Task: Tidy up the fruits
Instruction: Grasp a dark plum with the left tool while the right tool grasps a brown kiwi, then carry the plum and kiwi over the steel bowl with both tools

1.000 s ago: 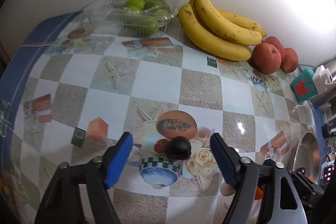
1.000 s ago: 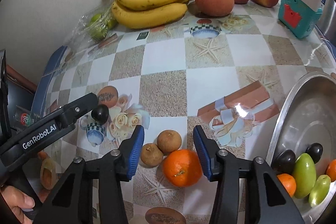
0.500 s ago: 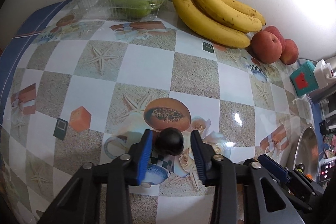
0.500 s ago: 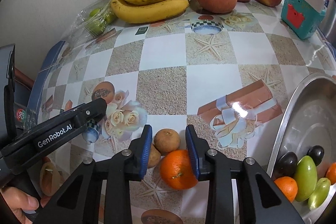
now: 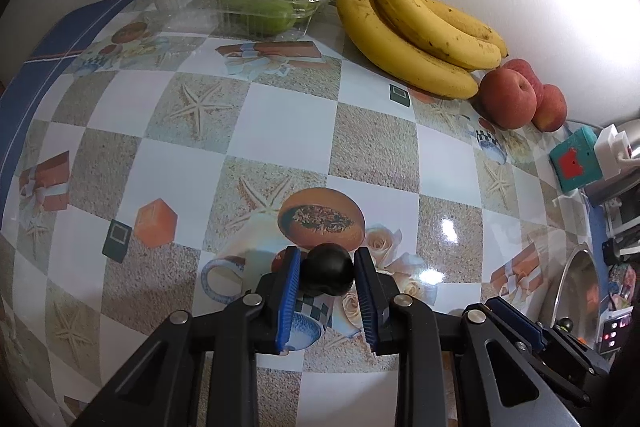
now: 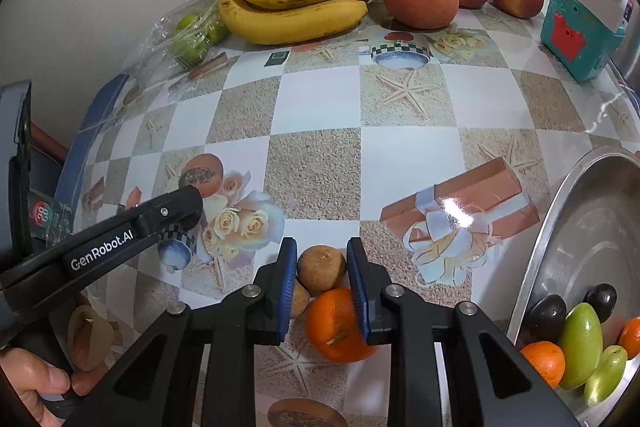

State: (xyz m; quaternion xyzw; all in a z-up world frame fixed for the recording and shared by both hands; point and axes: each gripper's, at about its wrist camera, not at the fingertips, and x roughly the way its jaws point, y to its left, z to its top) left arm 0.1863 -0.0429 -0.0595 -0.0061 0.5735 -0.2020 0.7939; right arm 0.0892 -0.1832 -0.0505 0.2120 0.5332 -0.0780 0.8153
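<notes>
Between the blue pads of the left gripper, a small dark round fruit is pinched at its widest girth, low over the desk. Right gripper closes on a brown fruit, beside an orange. Both fruits are probably light, smooth and bruisable; light mid-body grip advised.

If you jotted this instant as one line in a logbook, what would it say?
left gripper: shut on small black round fruit | right gripper: shut on brown round fruit | destination: steel bowl, partly filled
</notes>
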